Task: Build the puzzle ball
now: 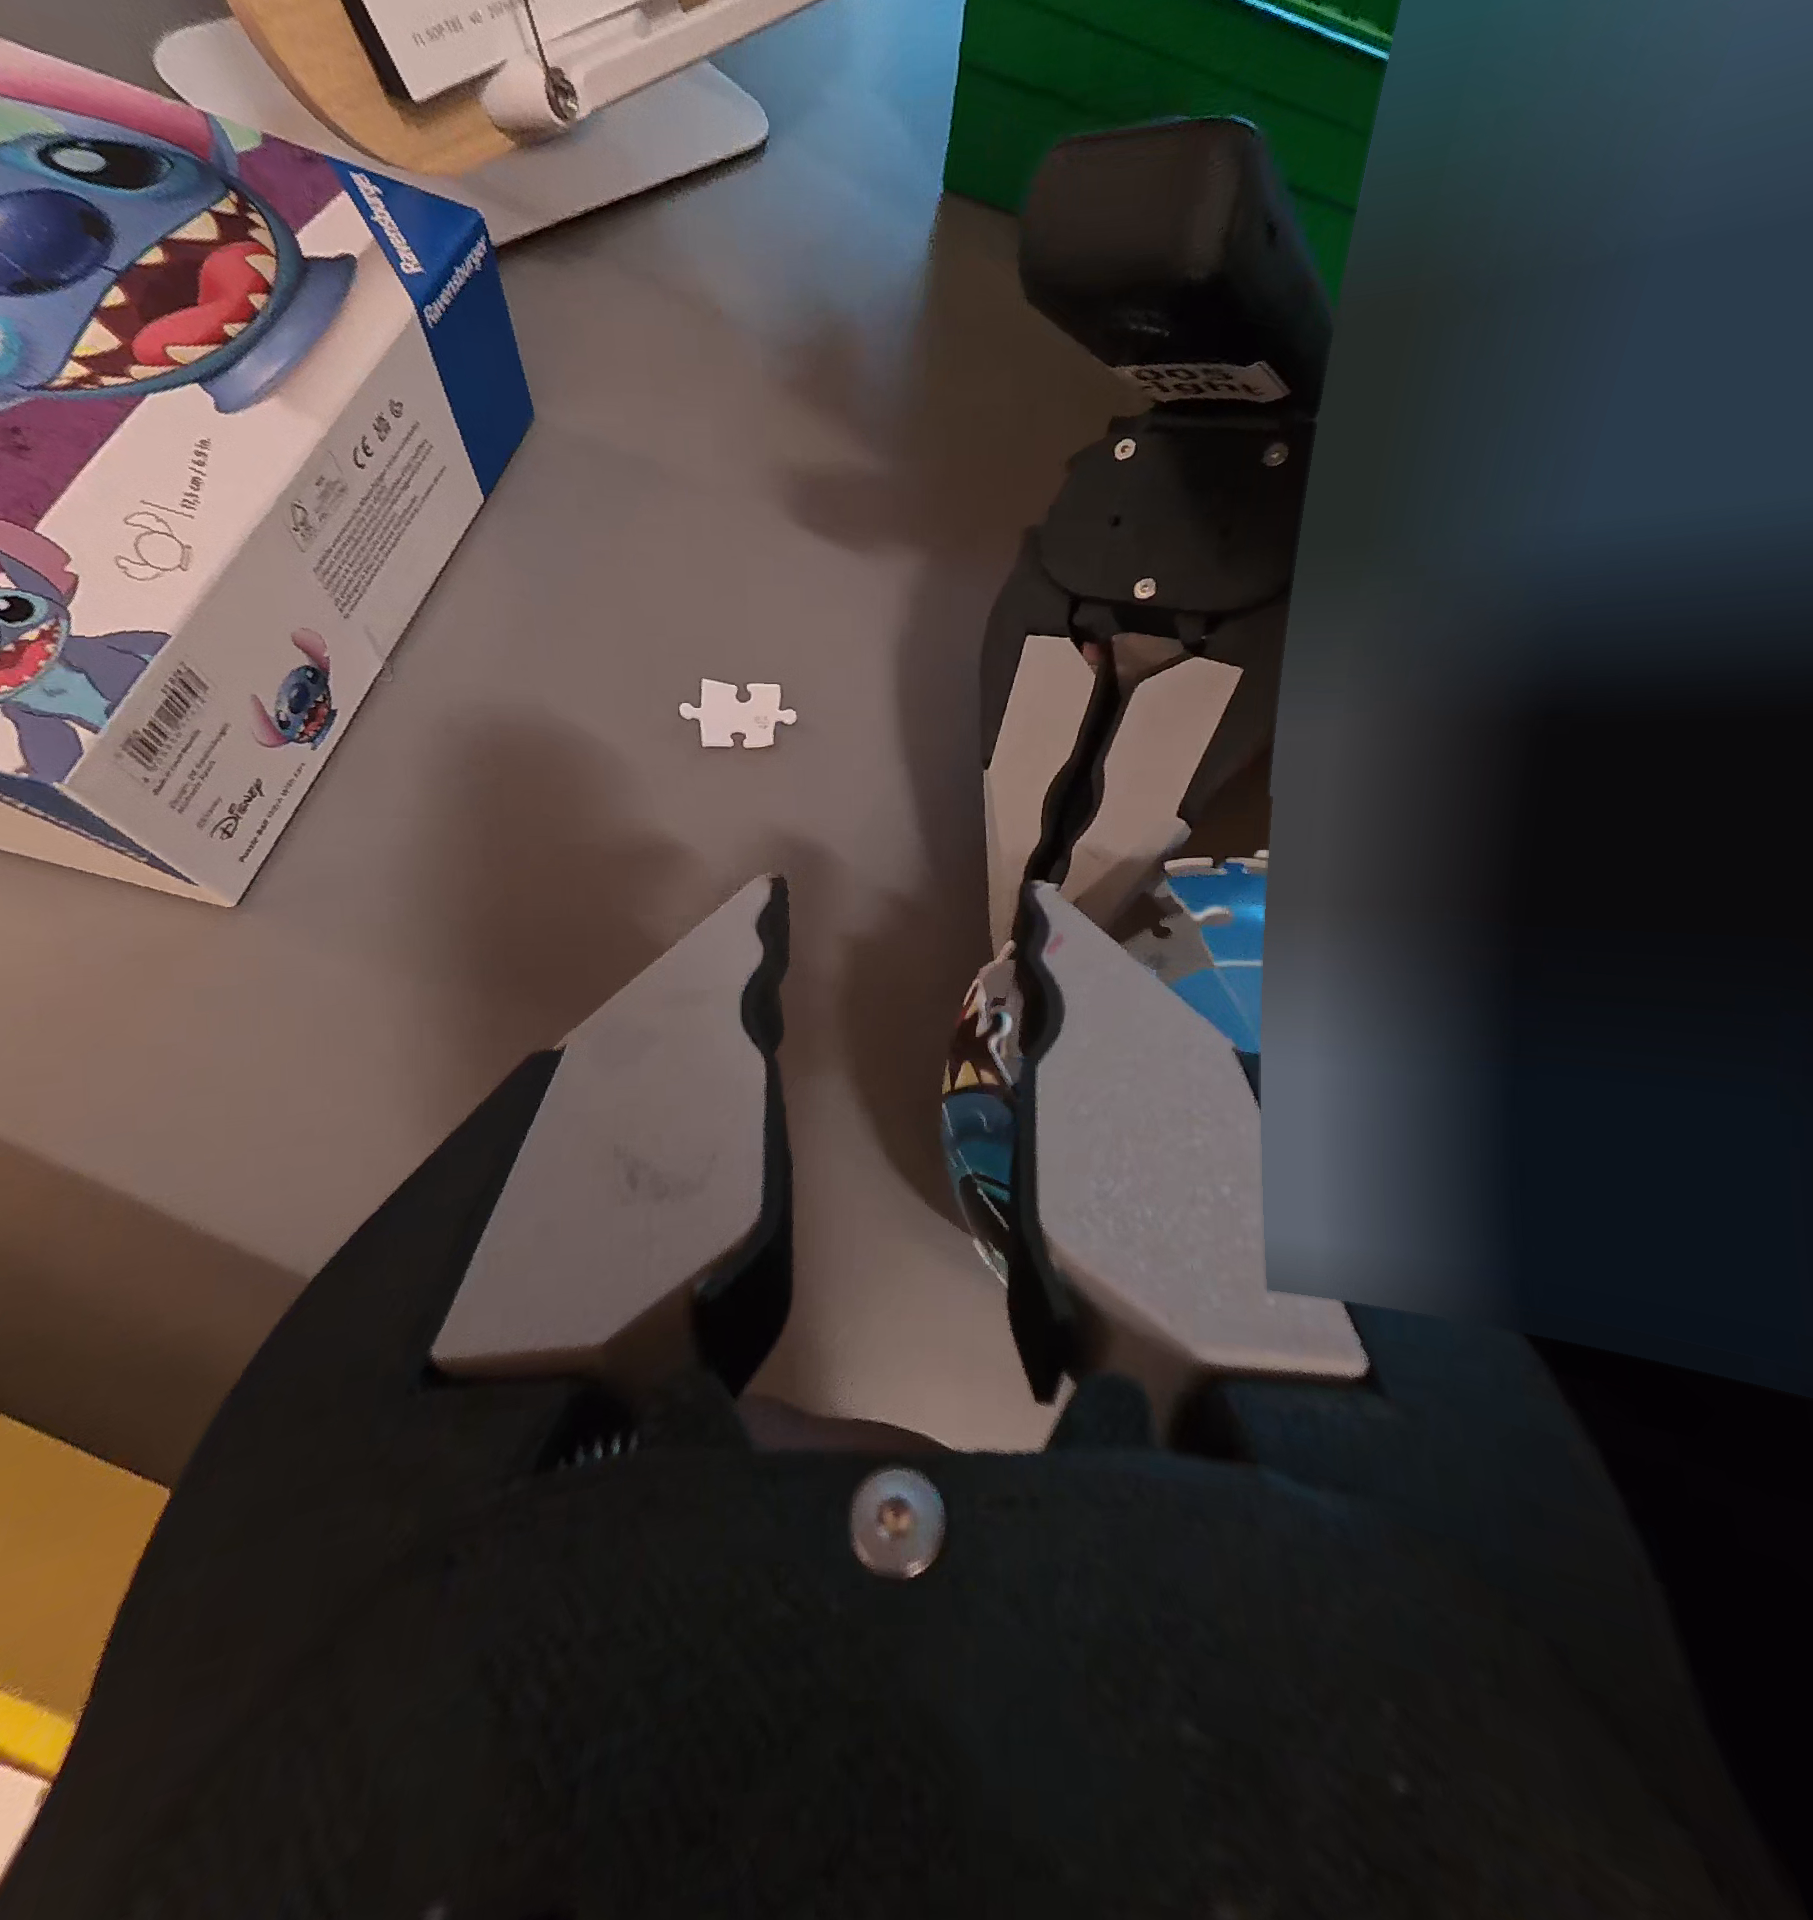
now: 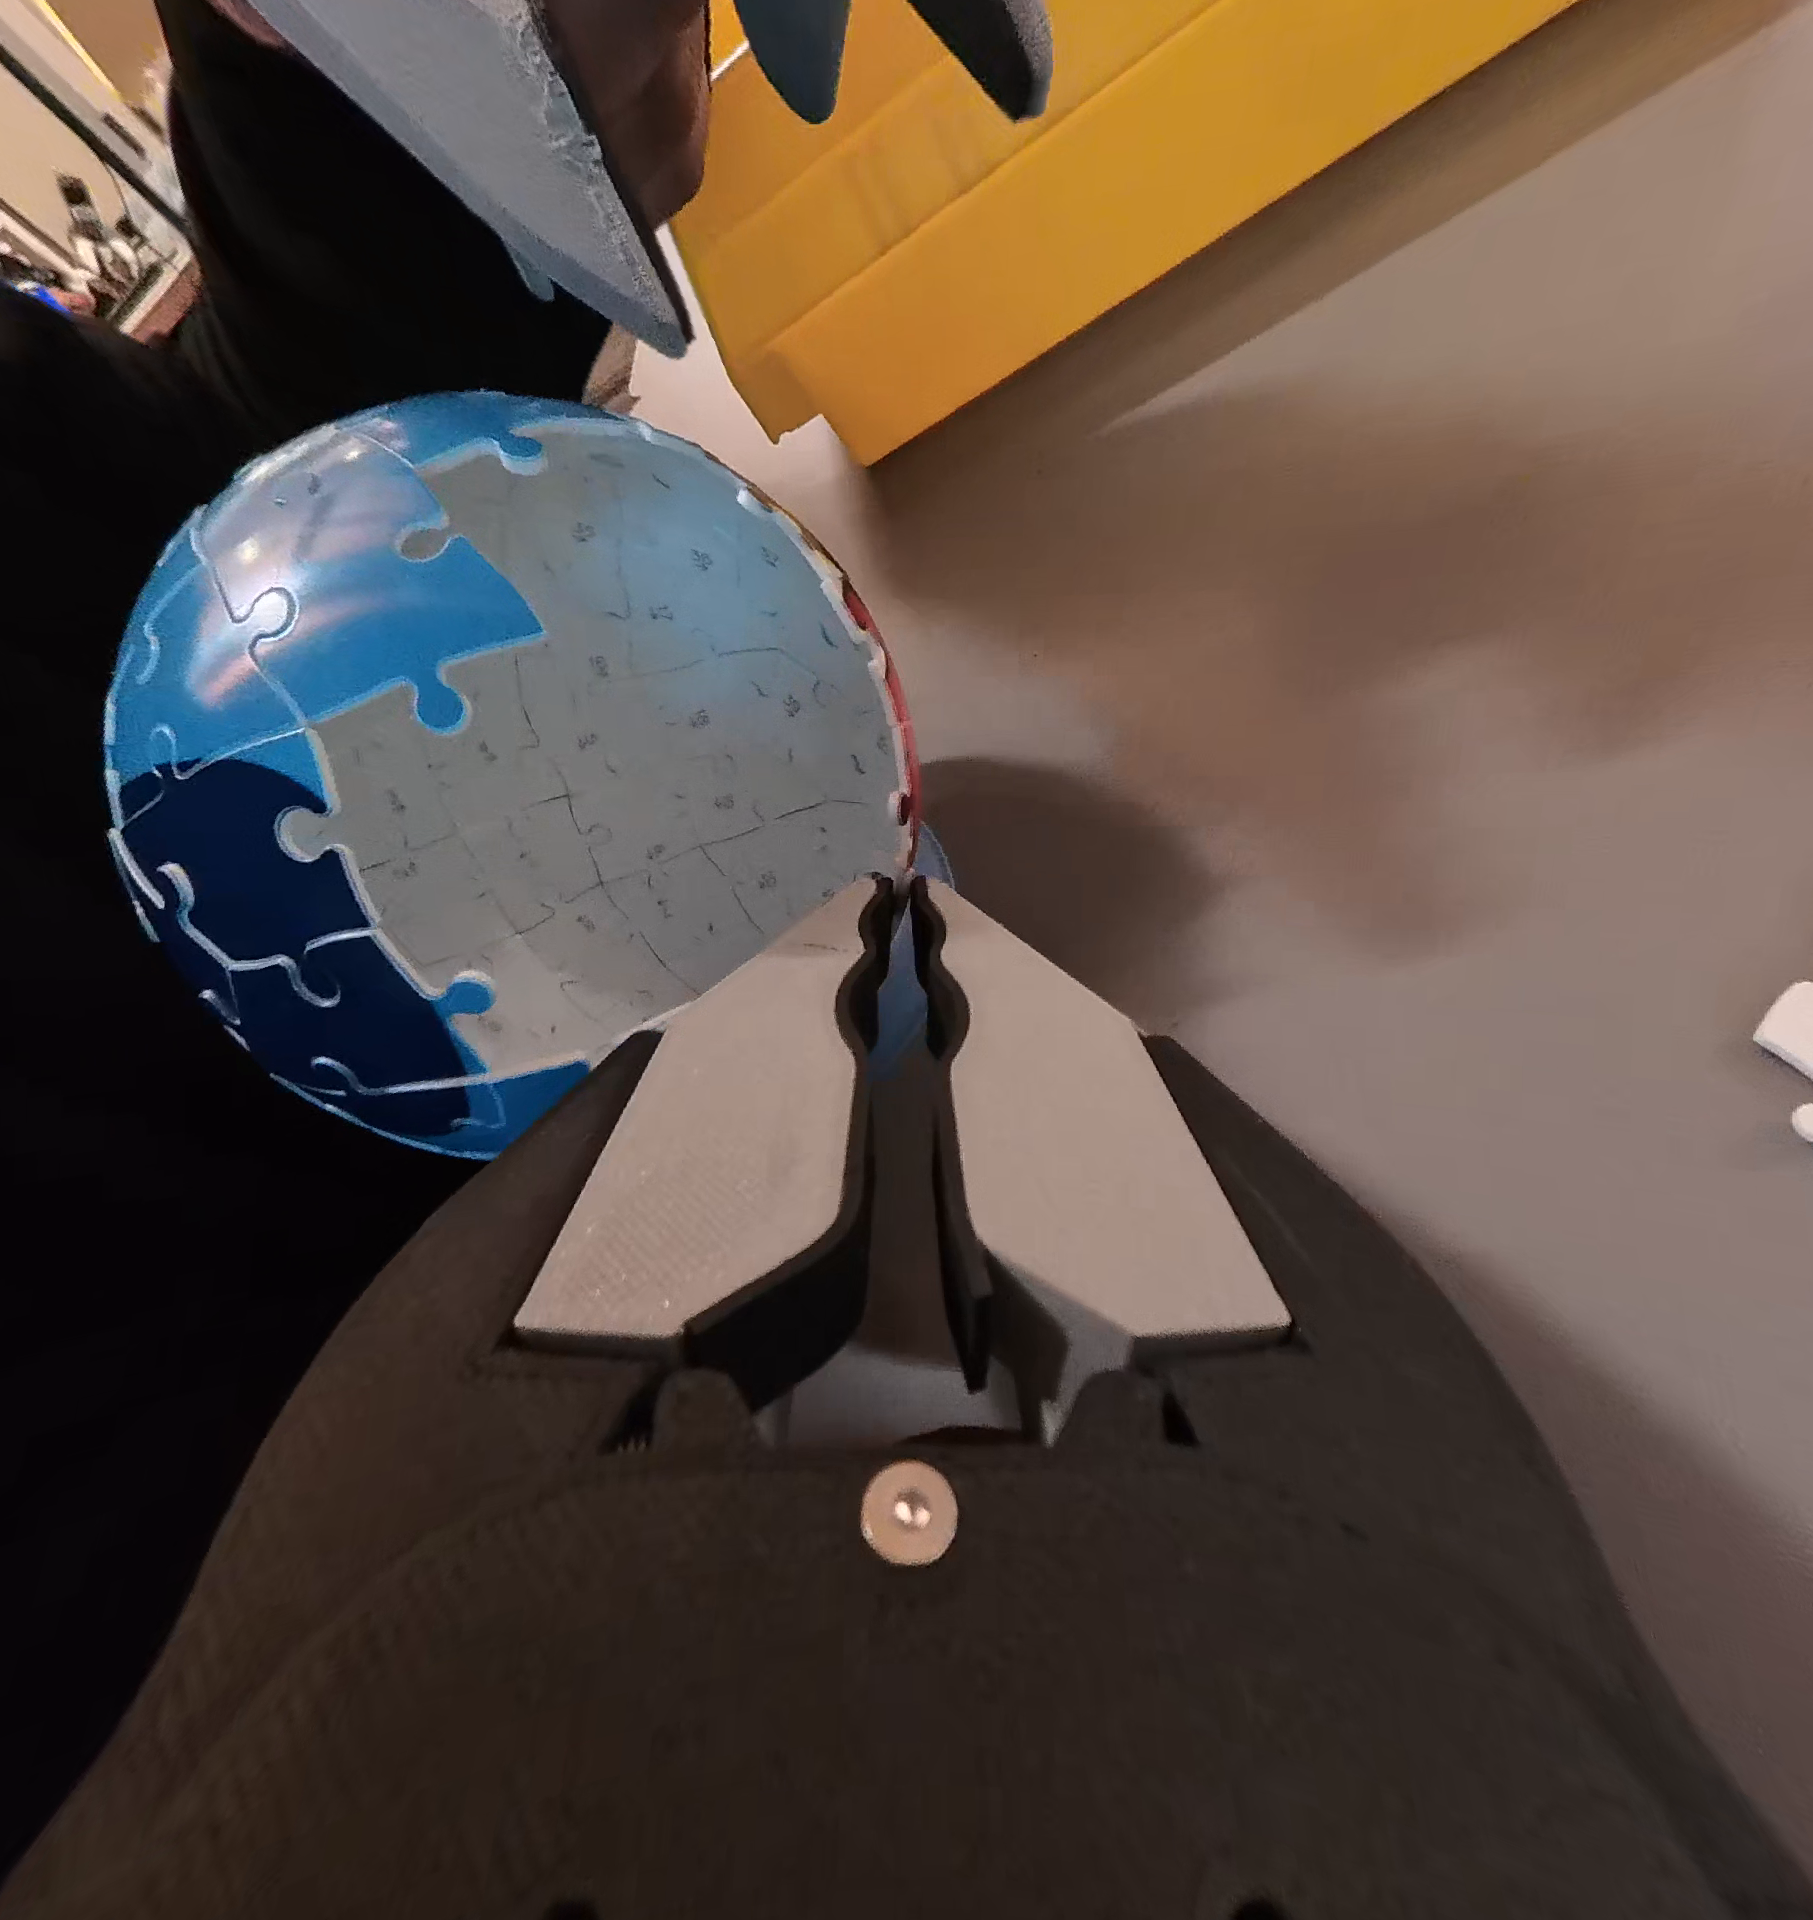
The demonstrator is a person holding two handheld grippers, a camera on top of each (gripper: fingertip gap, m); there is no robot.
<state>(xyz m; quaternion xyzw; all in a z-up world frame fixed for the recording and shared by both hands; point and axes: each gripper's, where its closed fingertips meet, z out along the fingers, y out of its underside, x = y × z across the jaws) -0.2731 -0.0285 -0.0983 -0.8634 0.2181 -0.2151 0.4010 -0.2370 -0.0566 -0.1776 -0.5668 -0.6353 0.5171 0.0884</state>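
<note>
Blue plastic puzzle ball [image 2: 486,790], part-built, sits at counter [image 2: 1401,727] edge, open side showing grey piece backs toward right gripper [image 2: 904,894]. Its fingers are clamped on a thin blue piece [image 2: 907,997] at the rim. Left gripper [image 1: 897,914] fingers apart, empty. Likely light, hollow, brittle at seams: best held by the shell edge. Round, so no long axis. Loose white piece [image 1: 738,713] lies farther off.

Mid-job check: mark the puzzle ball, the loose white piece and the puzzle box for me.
puzzle ball [image 2: 528,748], right wrist view, on the grey inner surface showing through its open gap.
loose white piece [image 1: 738,713], left wrist view, on its flat middle.
puzzle box [image 1: 258,540], left wrist view, on its white side panel.
</note>
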